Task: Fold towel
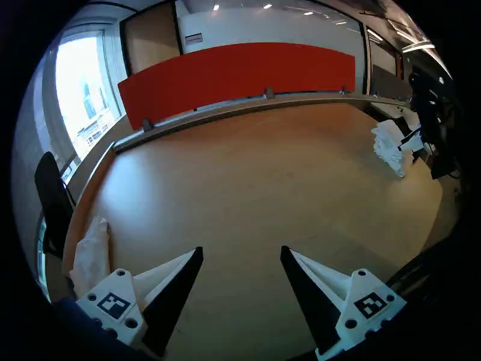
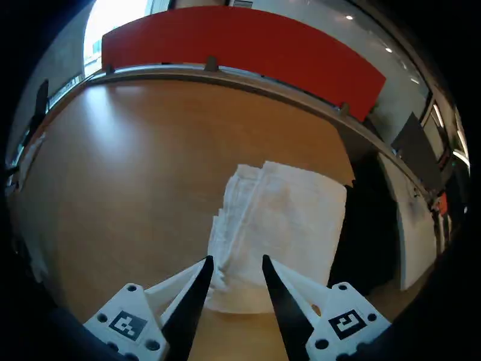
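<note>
**Folded towel under the right fingers**

The white towel (image 2: pixel 282 219) lies folded on the wooden bench (image 2: pixel 132 180), well short of the red divider panel (image 2: pixel 252 45) and towards its right end. The right gripper (image 2: pixel 235 260) has its narrowly parted fingers astride the towel's near edge; I cannot tell whether they pinch it. The left gripper (image 1: pixel 240 253) faces the divider over bare bench, its fingers spread wide and released.
</note>
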### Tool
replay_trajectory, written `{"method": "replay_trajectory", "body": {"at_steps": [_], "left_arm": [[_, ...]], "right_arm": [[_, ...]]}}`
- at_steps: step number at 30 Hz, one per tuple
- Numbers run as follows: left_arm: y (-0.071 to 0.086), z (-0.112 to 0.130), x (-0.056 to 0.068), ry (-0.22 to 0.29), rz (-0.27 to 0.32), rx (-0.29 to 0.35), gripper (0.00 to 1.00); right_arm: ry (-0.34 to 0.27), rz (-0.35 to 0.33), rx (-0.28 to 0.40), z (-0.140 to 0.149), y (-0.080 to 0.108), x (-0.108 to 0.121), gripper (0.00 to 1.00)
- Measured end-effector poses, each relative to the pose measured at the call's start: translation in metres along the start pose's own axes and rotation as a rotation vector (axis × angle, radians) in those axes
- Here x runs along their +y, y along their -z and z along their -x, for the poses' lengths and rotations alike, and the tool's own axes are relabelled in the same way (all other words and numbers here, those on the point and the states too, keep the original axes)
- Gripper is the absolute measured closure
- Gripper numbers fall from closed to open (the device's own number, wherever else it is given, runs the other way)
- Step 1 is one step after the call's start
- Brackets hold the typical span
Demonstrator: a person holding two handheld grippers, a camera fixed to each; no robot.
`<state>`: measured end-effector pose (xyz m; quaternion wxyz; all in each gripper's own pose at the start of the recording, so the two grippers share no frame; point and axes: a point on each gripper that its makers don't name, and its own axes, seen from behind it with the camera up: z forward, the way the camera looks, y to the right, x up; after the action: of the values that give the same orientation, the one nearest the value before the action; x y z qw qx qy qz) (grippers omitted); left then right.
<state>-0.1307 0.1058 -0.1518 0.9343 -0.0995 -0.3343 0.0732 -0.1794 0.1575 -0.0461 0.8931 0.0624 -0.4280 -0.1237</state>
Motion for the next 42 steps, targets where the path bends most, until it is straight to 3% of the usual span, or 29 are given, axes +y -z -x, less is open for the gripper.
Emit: {"method": "replay_trajectory", "body": {"at_steps": [17,42], "left_arm": [[0.000,0.000,-0.003,-0.004,0.000,0.001,0.04],[-0.003,0.000,0.000,-0.010,0.008,0.000,0.04]], "right_arm": [[-0.005,-0.024,-0.003,0.004,0.001,-0.009,0.94],[0.031,-0.058,-0.034,0.018,0.016,-0.009,0.91]]}}
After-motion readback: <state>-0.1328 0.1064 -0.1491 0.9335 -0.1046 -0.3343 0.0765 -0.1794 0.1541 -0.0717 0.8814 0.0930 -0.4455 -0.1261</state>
